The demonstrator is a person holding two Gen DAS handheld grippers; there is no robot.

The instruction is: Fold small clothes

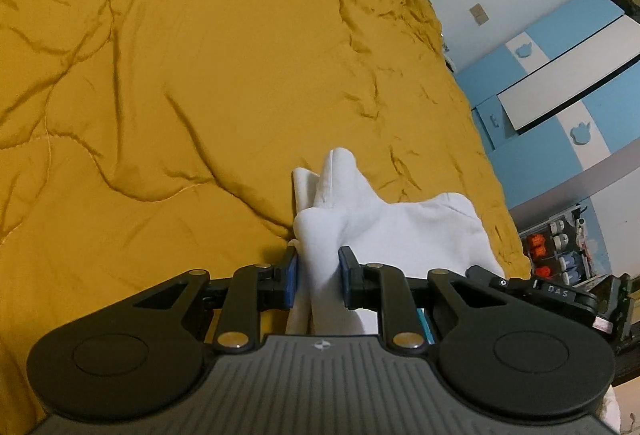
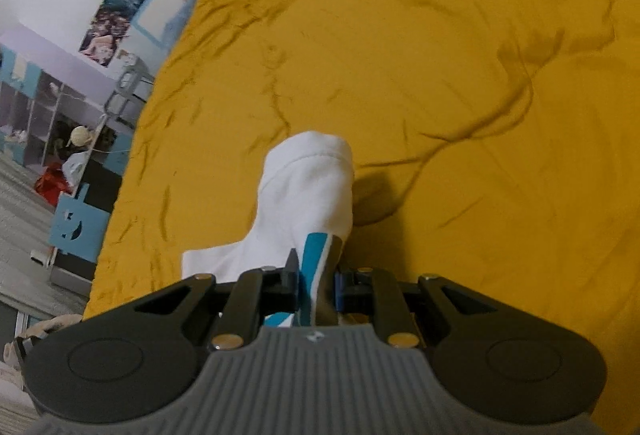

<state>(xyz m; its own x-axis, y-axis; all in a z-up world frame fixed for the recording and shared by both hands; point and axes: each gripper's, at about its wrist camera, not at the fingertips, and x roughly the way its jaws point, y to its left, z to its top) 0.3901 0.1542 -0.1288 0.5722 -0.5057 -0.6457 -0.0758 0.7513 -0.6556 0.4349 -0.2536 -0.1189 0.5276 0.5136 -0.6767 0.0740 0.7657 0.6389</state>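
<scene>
A small white garment [image 1: 384,227] hangs between both grippers above a mustard-yellow quilt [image 1: 180,75]. My left gripper [image 1: 318,271] is shut on a bunched white fold of it, which sticks up past the blue pads. My right gripper [image 2: 316,275] is shut on another part of the white garment [image 2: 308,191], where a teal stripe [image 2: 314,255] shows between the pads. The cloth stretches sideways from each grip toward the other gripper. The right gripper's tip [image 1: 560,291] shows at the right edge of the left wrist view.
The yellow quilt [image 2: 460,95] covers the bed across both views. A blue and white cabinet [image 1: 560,83] and a rack of small items [image 1: 560,251] stand beyond the bed's right edge. Shelves and a blue board [image 2: 76,223] stand by the left edge.
</scene>
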